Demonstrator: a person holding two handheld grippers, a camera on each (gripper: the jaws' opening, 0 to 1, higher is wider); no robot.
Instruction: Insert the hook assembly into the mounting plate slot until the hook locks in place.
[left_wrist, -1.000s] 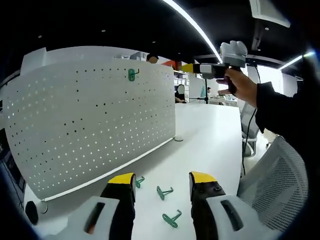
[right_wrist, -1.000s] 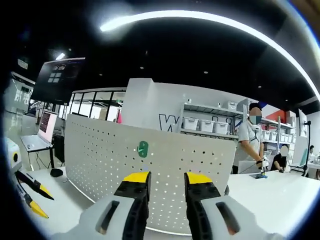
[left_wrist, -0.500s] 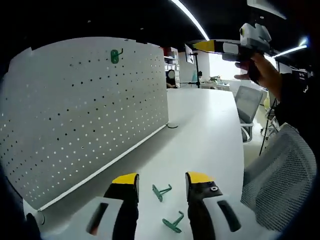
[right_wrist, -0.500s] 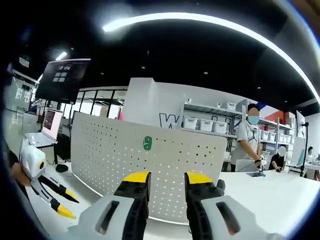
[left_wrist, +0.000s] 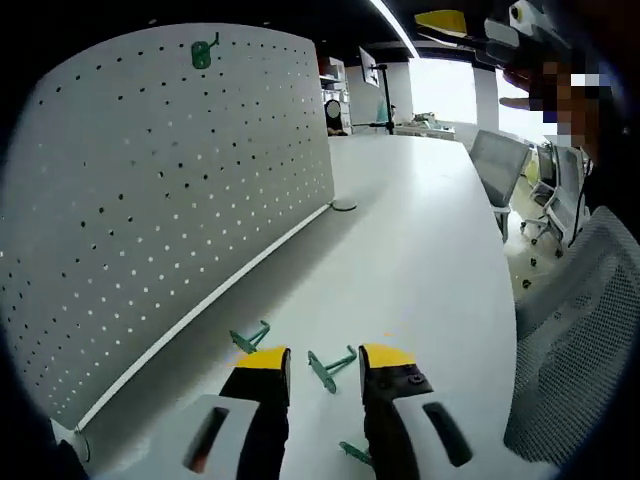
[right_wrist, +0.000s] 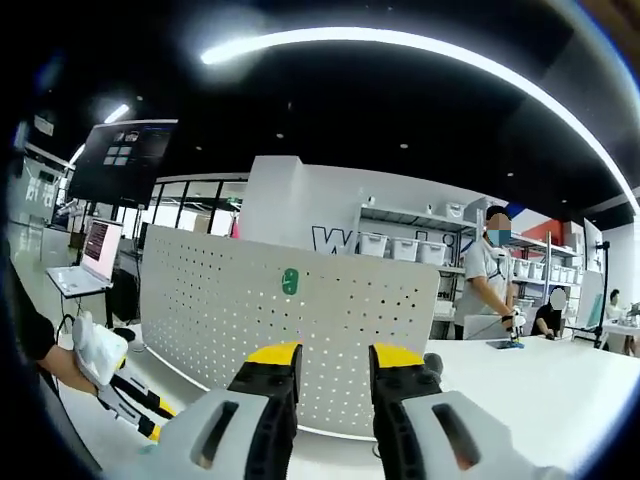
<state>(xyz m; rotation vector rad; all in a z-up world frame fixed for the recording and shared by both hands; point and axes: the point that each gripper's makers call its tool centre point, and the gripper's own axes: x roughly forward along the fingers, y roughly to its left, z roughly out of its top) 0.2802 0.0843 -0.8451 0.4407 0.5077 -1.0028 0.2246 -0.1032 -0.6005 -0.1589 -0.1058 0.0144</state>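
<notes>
A white pegboard mounting plate (left_wrist: 170, 190) stands upright on the white table (left_wrist: 430, 270), with one green hook (left_wrist: 203, 50) seated near its top edge. Three loose green hooks lie on the table: one (left_wrist: 252, 338) beside my left jaw, one (left_wrist: 332, 366) in the gap between the jaws, one (left_wrist: 355, 453) lower down. My left gripper (left_wrist: 327, 358) hovers open just over them, holding nothing. In the right gripper view the same plate (right_wrist: 230, 320) and mounted hook (right_wrist: 290, 281) face me, and my right gripper (right_wrist: 335, 354) is open and empty, held high. The left gripper (right_wrist: 150, 415) shows low at the left.
A mesh office chair (left_wrist: 570, 340) stands by the table's right edge. The plate's round foot (left_wrist: 343, 205) rests on the table at its far end. A person (right_wrist: 490, 290) stands behind the table near shelves with bins (right_wrist: 410, 250). A laptop (right_wrist: 85, 265) sits far left.
My left gripper has dropped and closed in on the loose hooks; one now lies between its jaws. The right gripper stays raised and has barely moved.
</notes>
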